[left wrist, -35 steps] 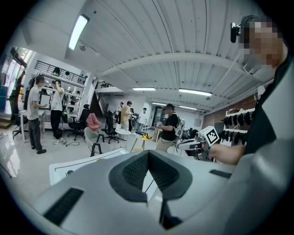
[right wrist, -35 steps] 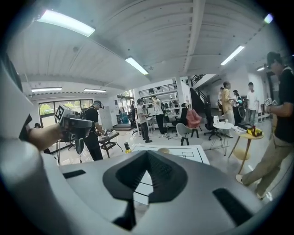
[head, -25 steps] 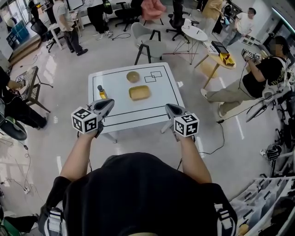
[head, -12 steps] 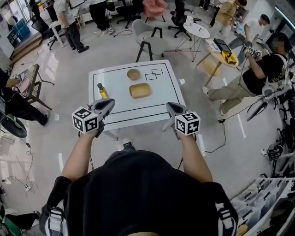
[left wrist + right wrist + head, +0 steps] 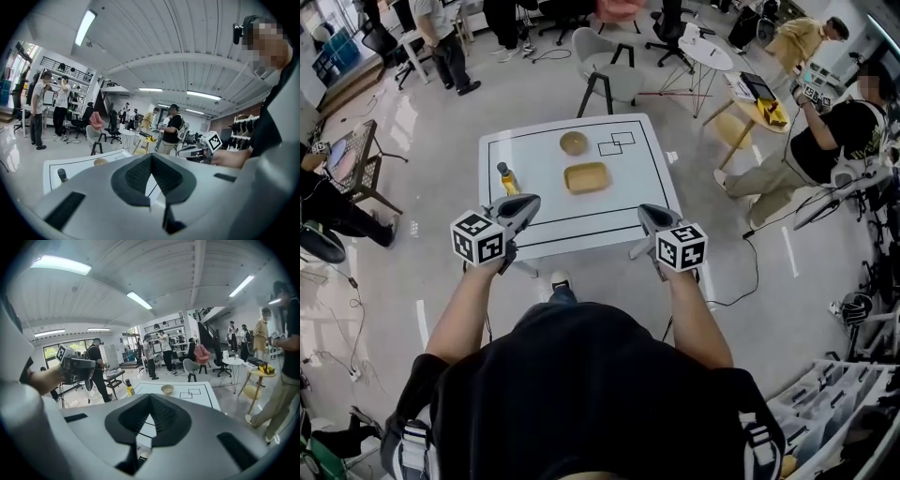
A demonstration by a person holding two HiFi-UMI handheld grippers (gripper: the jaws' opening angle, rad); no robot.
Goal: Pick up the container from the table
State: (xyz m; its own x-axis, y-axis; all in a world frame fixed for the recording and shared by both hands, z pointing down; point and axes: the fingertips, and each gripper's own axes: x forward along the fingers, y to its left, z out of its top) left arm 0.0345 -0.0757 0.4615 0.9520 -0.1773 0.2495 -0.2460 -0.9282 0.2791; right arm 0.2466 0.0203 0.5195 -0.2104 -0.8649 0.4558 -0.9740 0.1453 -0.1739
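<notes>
The container (image 5: 586, 177) is a shallow tan rectangular tray lying in the middle of the white table (image 5: 649, 187). My left gripper (image 5: 525, 208) hovers at the table's near left edge, shut and empty. My right gripper (image 5: 650, 217) hovers at the near right edge, also shut with nothing in it. Both stay well short of the container. In the left gripper view the shut jaws (image 5: 151, 155) fill the lower frame and hide the container. The right gripper view shows its shut jaws (image 5: 150, 395) over the table (image 5: 199, 397); there too the container is hidden.
A round tan bowl (image 5: 574, 142) sits behind the container, beside two black outlined squares (image 5: 616, 144). A small yellow bottle with a dark cap (image 5: 507, 178) stands at the table's left. Chairs, small tables and several people surround the table.
The table, container, bowl and bottle sit slightly higher in the head view than before. Both grippers stay shut at the near edge, and the left one has drifted a little rightward.
</notes>
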